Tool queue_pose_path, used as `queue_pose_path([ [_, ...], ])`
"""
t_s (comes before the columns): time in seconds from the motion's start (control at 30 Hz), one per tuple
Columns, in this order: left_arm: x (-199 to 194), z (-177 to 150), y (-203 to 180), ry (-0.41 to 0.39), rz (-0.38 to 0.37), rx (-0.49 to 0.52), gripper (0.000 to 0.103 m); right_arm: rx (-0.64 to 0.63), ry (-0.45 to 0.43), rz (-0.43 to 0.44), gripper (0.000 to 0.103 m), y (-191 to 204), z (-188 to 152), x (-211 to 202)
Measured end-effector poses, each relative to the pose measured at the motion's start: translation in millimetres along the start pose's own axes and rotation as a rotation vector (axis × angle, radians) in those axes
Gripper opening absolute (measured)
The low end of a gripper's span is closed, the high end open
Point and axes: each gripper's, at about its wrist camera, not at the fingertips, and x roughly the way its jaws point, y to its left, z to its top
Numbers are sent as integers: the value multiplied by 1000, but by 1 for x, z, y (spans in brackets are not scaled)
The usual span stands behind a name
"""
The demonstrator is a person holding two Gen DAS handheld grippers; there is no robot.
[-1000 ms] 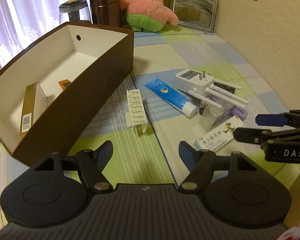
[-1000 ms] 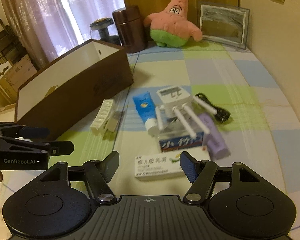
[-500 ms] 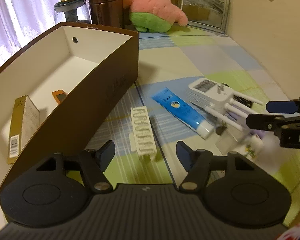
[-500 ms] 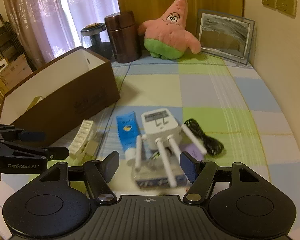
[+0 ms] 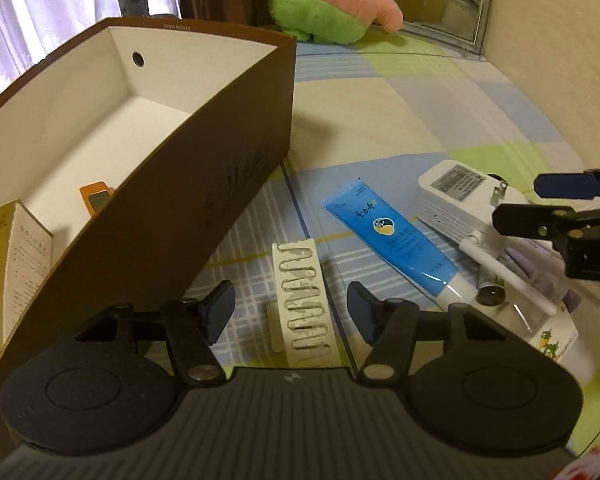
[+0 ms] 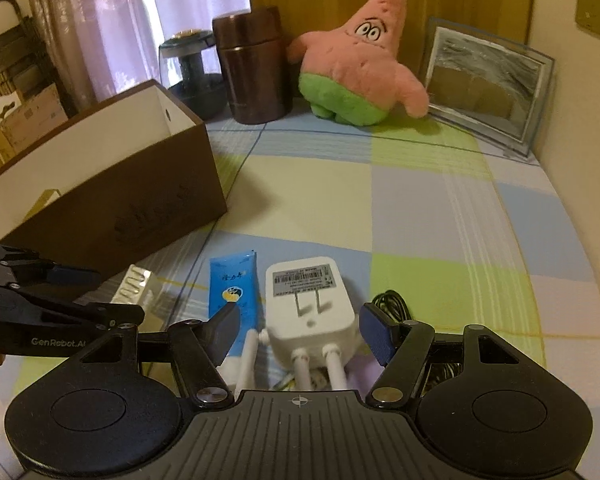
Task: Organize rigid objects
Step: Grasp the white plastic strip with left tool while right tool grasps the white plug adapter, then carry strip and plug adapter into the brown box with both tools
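A white ribbed strip (image 5: 304, 300) lies flat on the checked cloth between the fingers of my left gripper (image 5: 290, 314). Its jaws are closing, and the pads stand clear of the strip. My right gripper (image 6: 300, 330) is open around a white plug-in adapter (image 6: 312, 300) with antennas, without pressing it. A blue tube (image 5: 388, 236) lies between the two objects. To the left stands the open brown box (image 5: 220, 184), holding a gold carton (image 5: 16, 276) and a small orange item (image 5: 96, 196). A white medicine box (image 5: 556, 340) lies partly under the adapter's antennas.
A black cable (image 6: 392, 304) lies coiled right of the adapter. At the back stand a pink star plush (image 6: 356, 68), a brown canister (image 6: 256, 68), a glass jar (image 6: 188, 60) and a picture frame (image 6: 488, 88). A wall runs along the right side.
Both grippers have come forward and down over the objects. The left jaws have narrowed around the white strip. The adapter now sits between the right fingers.
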Motion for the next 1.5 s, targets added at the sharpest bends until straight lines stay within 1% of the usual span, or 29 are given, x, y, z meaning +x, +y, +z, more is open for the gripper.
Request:
queue_pose_path([
  [0.23, 13, 3, 3, 25, -2, -4, 57, -40, 40, 5, 64, -5, 5, 23],
  [0.4, 19, 4, 5, 37, 1, -8, 52, -66, 67, 0, 64, -6, 6, 35],
  [0.47, 21, 4, 5, 41, 3, -8, 51, -87, 73, -8, 62, -4, 5, 38],
  [0.53, 22, 4, 5, 47, 3, -4, 48, -109, 80, -21, 57, -2, 4, 42],
  [0.6, 23, 4, 4, 53, 2, 0, 39, -125, 81, -16, 53, 0, 4, 45],
  [0.63, 24, 4, 4, 56, 1, 4, 37, -131, 80, -17, 53, 0, 4, 45],
  [0.67, 24, 4, 3, 58, 2, 9, 34, -136, 78, -21, 53, 1, 4, 46],
  [0.7, 25, 3, 2, 60, 1, 12, 27, -142, 77, -22, 53, 2, 4, 46],
  [0.73, 26, 3, 1, 64, -3, 12, 25, -149, 75, -25, 53, 3, 3, 46],
  [0.87, 24, 3, 1, 55, 3, 8, 25, -171, 68, -41, 53, 7, 2, 44],
  [1.0, 14, 5, 3, 30, 14, 9, 25, -161, 46, -32, 53, 11, 3, 33],
  [1.03, 10, 6, 3, 43, 17, 9, 25, -159, 38, -30, 53, 12, 4, 29],
  [1.17, -6, 9, 5, 27, 19, -3, 25, -147, 8, -10, 53, 19, 9, 12],
  [1.5, -70, 21, 17, -71, 13, -50, 25, -174, -87, 75, 53, 58, 35, -31],
])
